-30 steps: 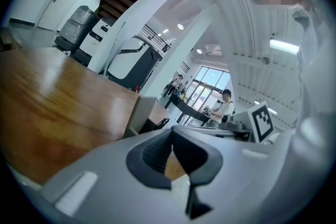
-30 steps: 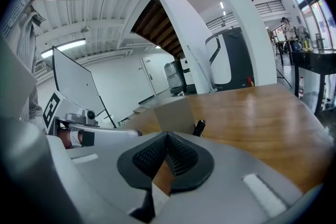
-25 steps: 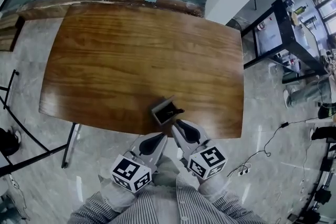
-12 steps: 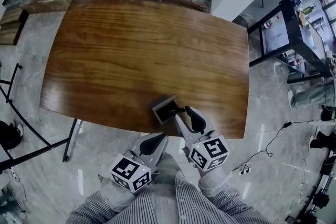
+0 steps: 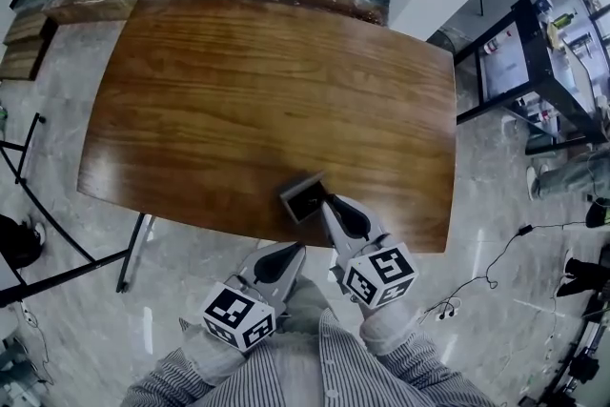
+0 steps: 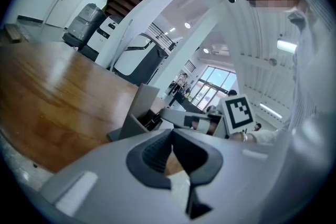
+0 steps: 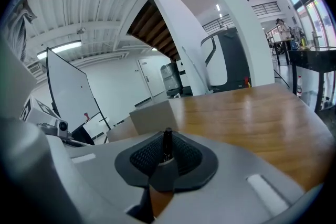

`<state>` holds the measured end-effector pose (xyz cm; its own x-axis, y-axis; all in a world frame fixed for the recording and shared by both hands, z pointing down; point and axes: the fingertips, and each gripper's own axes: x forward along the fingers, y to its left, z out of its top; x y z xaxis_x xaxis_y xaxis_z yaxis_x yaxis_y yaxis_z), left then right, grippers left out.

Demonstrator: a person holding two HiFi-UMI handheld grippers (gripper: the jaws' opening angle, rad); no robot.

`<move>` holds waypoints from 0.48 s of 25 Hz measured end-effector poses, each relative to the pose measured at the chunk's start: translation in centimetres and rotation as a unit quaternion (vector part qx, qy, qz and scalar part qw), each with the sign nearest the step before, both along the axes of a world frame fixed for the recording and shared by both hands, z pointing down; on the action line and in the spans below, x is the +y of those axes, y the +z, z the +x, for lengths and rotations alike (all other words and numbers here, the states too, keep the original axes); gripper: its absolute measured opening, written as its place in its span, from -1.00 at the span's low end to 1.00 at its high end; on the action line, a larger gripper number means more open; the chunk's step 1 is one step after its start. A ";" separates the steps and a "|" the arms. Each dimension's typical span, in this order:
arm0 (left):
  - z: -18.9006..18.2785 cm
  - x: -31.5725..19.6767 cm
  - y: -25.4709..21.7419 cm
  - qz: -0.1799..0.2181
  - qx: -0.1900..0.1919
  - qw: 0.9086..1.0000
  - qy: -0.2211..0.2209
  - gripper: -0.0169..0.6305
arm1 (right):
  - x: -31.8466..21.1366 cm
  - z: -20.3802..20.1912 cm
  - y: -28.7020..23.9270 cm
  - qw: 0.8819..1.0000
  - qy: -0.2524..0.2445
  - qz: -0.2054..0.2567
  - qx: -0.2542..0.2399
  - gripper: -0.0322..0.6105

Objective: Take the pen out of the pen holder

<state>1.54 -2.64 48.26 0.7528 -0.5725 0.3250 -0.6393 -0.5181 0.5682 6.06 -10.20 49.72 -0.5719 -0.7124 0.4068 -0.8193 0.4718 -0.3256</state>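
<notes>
Nearest the person, the left claw (image 5: 289,251) hangs just off the near edge of the desk, its jaws pressed together on nothing. It is well placed to steady the holder if that tips. Just beyond it, the right claw (image 5: 329,203) is closing on the slim black pen (image 7: 166,140), whose top stands upright between the ribbed pads, and these look to be already against the barrel. The pen is not yet out of the grey box-shaped pen holder (image 5: 303,195), which sits by the near edge of the brown wooden desk (image 5: 238,91), right of the middle. The grip should be firm before any pull. The lift should then run along the pen's own line, so that the light holder is not dragged off the edge. No brand or lettering can be read; the white marker cubes (image 5: 379,274) bear only black square patterns.
</notes>
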 end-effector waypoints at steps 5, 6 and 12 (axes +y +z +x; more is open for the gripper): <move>-0.5 -0.3 -0.6 0.009 -0.004 1.000 -0.003 -0.92 | -0.1 -0.8 -1.2 1.000 -0.009 0.012 0.009 -0.78; -0.6 -0.4 -0.8 0.011 -0.004 1.000 -0.004 -0.92 | -0.1 -0.9 -1.6 1.000 -0.011 0.016 0.010 -0.77; -1.4 -0.9 -2.3 0.033 -0.007 0.999 -0.012 -0.92 | 0.7 -1.0 -4.5 0.999 -0.009 0.042 0.007 -0.77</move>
<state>0.13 -3.54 45.91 0.7343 -0.6107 0.2965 -0.6597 -0.5387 0.5240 5.05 -9.54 45.18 -0.5793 -0.7339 0.3548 -0.8149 0.5115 -0.2724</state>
